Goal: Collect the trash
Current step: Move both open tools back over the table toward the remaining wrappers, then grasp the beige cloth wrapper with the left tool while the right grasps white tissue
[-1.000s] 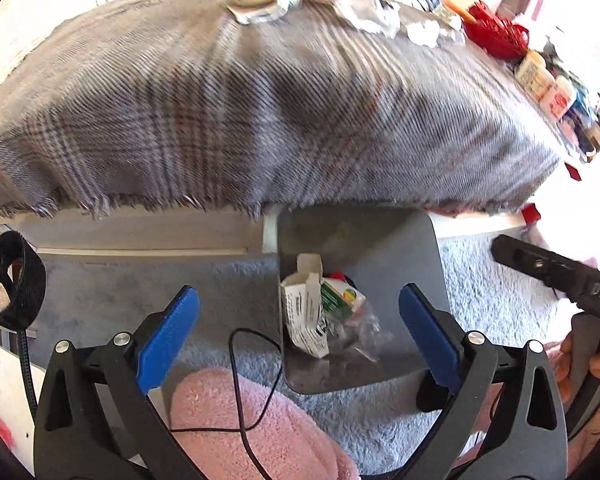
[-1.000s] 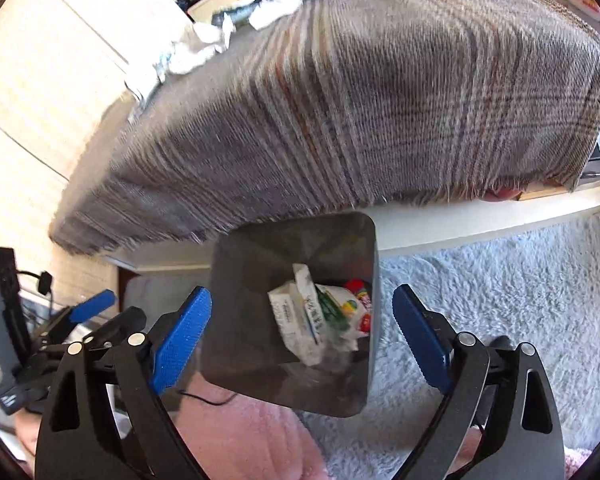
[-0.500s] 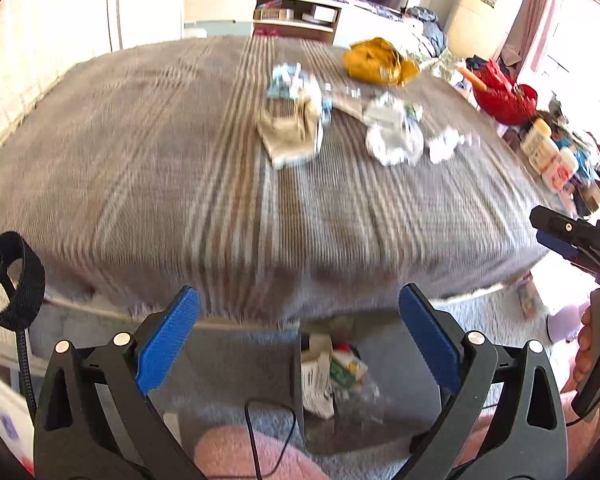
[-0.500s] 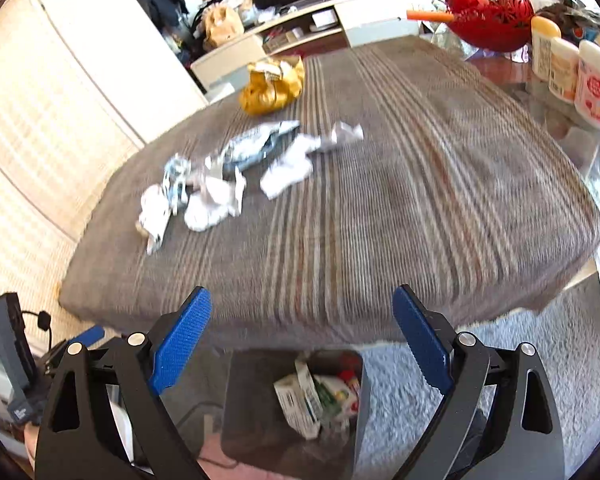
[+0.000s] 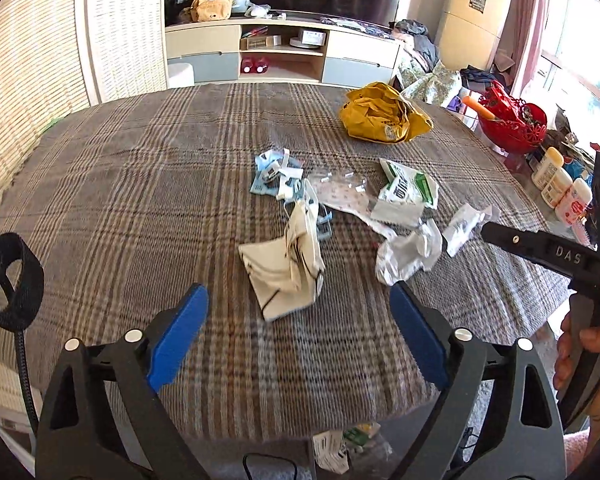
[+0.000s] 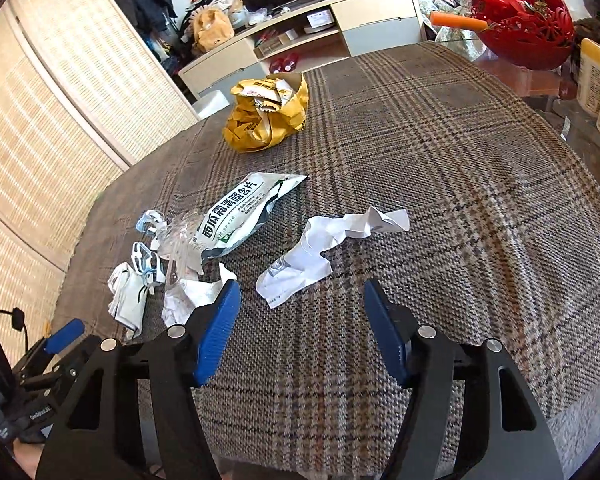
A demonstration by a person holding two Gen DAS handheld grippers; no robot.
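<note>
Overhead, left claw and right claw both spread apart, empty, above wrappers on plaid tablecloth

The bench is viewed from above its near edge by both wrist cameras, angled downward; the yellow bag is shared by both.

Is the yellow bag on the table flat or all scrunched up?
Scrunched up. The yellow bag sits in a crumpled, puffy heap on the plaid tablecloth, its top torn open with paper scraps showing inside.
</note>
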